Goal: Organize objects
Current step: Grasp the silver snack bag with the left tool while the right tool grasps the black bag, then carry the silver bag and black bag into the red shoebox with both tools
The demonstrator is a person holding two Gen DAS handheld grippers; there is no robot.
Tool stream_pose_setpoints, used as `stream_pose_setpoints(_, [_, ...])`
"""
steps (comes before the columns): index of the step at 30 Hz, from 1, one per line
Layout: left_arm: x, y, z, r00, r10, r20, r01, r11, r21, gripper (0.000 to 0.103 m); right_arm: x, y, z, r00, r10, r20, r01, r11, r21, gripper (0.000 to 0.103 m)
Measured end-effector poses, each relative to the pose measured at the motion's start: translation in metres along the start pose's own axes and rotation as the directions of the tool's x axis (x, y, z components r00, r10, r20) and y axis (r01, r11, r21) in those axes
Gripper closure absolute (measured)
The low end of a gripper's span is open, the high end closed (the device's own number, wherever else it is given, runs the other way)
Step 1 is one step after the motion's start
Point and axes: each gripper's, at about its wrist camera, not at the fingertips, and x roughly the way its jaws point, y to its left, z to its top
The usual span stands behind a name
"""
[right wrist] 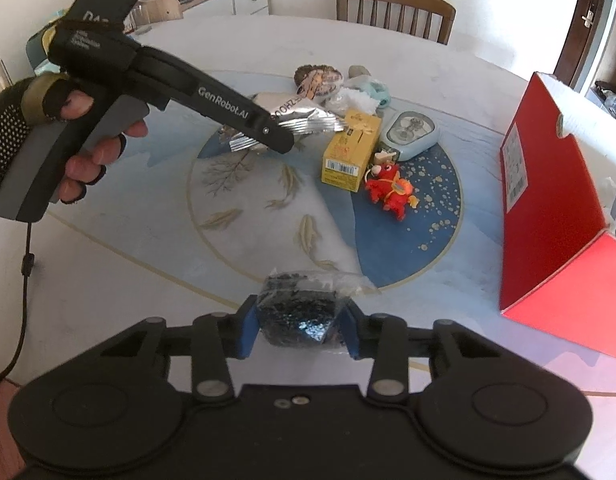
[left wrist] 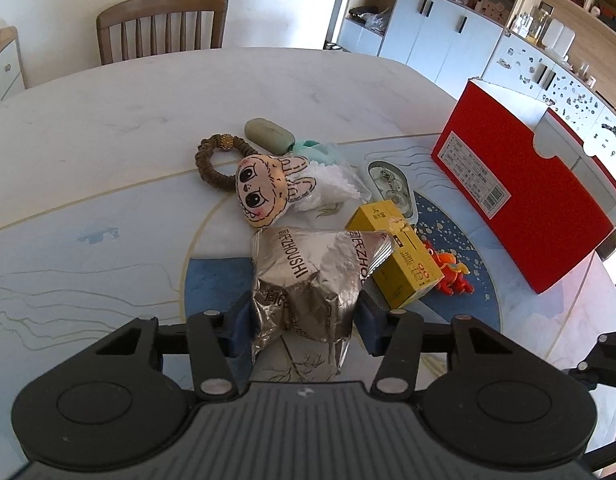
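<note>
L gripper [left wrist: 303, 322], lower centre: silver foil packet [left wrist: 308, 280] is clamped btwn its blue pads. R gripper [right wrist: 297, 326], lower centre: dark clear-wrapped packet [right wrist: 299, 312] is pinched, jaws narrow, over table [right wrist: 107, 248].

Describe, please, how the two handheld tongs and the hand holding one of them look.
Both the left tongs and the right tongs have black linkage arms with silver pivot pins, round black housings and blue finger pads. Seen from the right wrist, the left unit has a grey pistol handle, white "GenRobot.AI" lettering and a trailing black cable. The hand wears a black fingerless glove with white dots.
</note>
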Motion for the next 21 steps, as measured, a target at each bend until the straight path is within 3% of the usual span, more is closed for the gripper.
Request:
stream_pose_setpoints(10, [-0.029,-0.006,-0.011,1.0,-0.011,0.028,0.011,1.0,0.004,0.052,-0.033,-0.01,0.001,0.996,0.004,0.084,-0.007,0.999,0.043,0.063])
stream_pose_setpoints(21, [-0.077,-0.05,-0.006,0.993,-0.063,0.102,0.056,0.996,0.07,0.052,-0.083,-0.034,0.012,0.979,-0.026,0.2,0.007,0.995,0.096,0.064])
